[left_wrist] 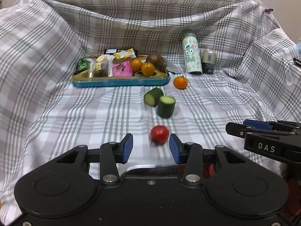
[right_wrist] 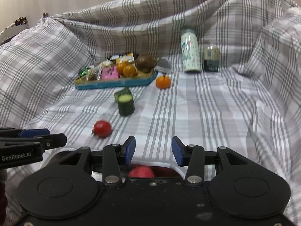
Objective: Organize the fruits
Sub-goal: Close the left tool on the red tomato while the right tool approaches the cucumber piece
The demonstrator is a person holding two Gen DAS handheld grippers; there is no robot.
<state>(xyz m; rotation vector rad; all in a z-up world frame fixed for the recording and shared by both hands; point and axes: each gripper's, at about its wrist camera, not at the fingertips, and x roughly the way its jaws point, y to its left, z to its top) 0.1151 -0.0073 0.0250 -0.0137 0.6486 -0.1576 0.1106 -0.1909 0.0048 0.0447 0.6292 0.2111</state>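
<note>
Both tools stand open and empty: the left tool (left_wrist: pixel 151 147) frames the tomato (left_wrist: pixel 159 134), the right tool (right_wrist: pixel 153 148) holds nothing. On the soft checked cloth (left_wrist: pixel 75 116) the tomato could roll away if one pad nudges it first.

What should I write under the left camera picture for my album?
Open left gripper near a red tomato, with cucumber pieces and a snack tray beyond.

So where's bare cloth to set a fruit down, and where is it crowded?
Free: the plaid cloth right of the cucumber pieces and loose orange, in front of the bottle; also left of the tomato, below the tray. Crowded: the tray itself and the strip from its right end to the tomato.
</note>
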